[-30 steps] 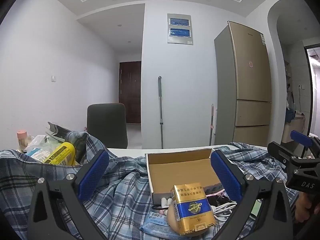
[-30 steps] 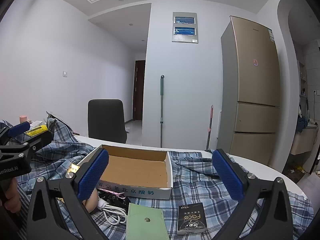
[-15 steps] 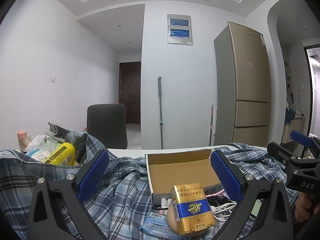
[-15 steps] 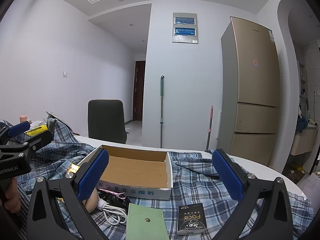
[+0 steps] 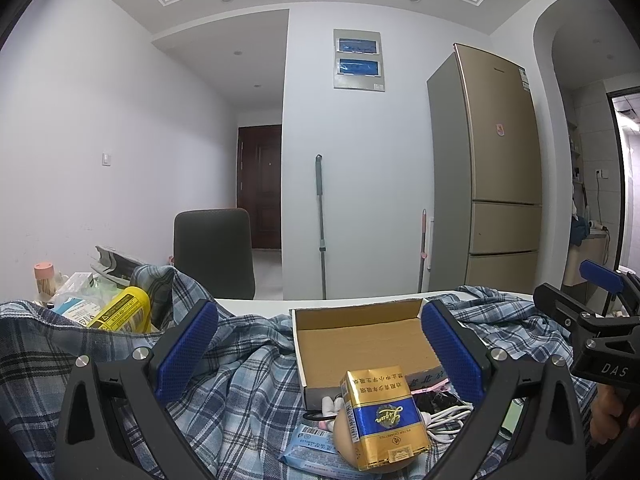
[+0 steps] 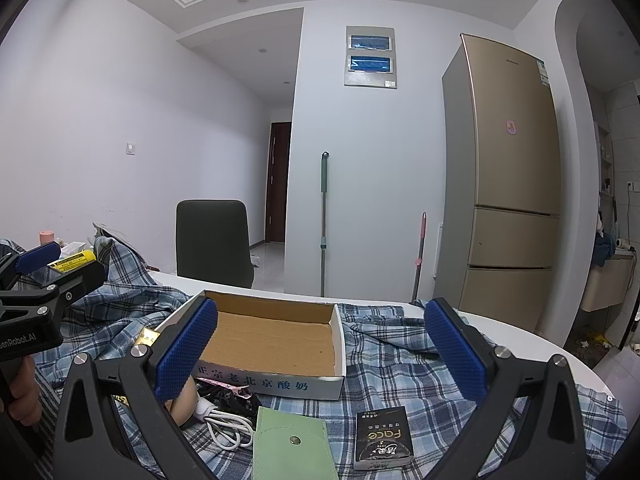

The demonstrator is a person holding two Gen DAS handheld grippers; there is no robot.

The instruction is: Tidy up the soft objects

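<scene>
A blue plaid cloth (image 5: 248, 396) (image 6: 384, 364) covers most of the white table (image 6: 516, 338) across the lower half of both views, bunched into folds toward the left. At lower centre an open, empty cardboard box (image 5: 360, 344) (image 6: 272, 340) sits on the cloth. A gold fridge (image 6: 508, 176) stands at the right of the frame and a dark chair (image 6: 214, 242) at centre left, behind the table. The left gripper (image 5: 320, 344) fills the bottom of the left wrist view, jaws spread wide and holding nothing; the right gripper (image 6: 320, 344) is likewise released and empty in the right wrist view. Each gripper also shows at the edge of the other's view, held by a hand (image 5: 608, 412) (image 6: 22, 384). Just in front of the box, at the bottom of the frame, lie a green pouch (image 6: 294, 446), a gold and blue carton (image 5: 380, 412) leaning on a round tan object (image 5: 346, 436), a white cable (image 6: 224, 426), a black packet (image 6: 384, 438), and a blue tissue pack (image 5: 312, 446). A yellow bottle (image 5: 120, 308) rests among clutter at the left edge.
</scene>
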